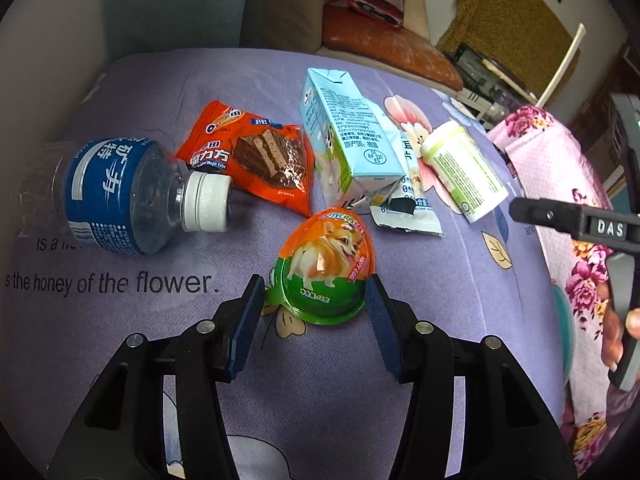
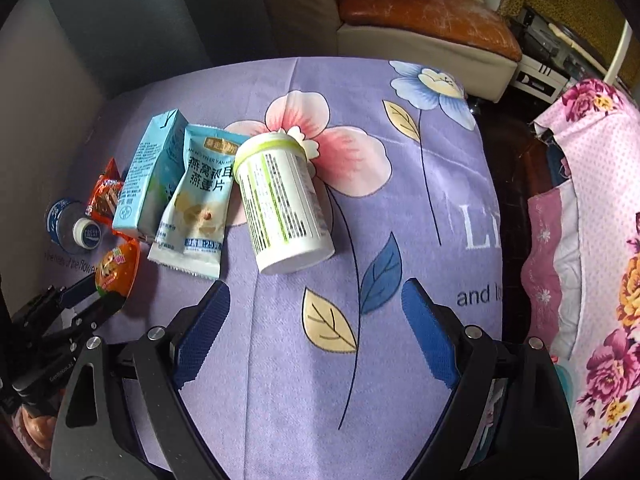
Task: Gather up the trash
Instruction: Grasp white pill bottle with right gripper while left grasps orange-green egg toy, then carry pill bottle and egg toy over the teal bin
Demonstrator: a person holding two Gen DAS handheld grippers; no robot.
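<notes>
Trash lies on a purple floral cloth (image 1: 320,380). My left gripper (image 1: 316,290) is open, its blue pads on either side of an orange-green egg-shaped pack with a corgi picture (image 1: 324,264), apart from it. Beyond it lie a water bottle (image 1: 120,196), an orange wafer wrapper (image 1: 256,152), a light blue carton (image 1: 348,140), a torn sachet (image 1: 404,208) and a white jar (image 1: 464,168). My right gripper (image 2: 316,300) is open and empty, just short of the white jar (image 2: 280,200). The carton (image 2: 148,176), sachet (image 2: 196,208) and egg pack (image 2: 118,270) lie to its left.
A pink floral bag (image 2: 592,240) stands open at the right of the cloth. A sofa with an orange cushion (image 2: 420,12) is behind the table. The left gripper (image 2: 80,304) shows at the lower left of the right wrist view; the right gripper (image 1: 576,220) shows at the right edge of the left wrist view.
</notes>
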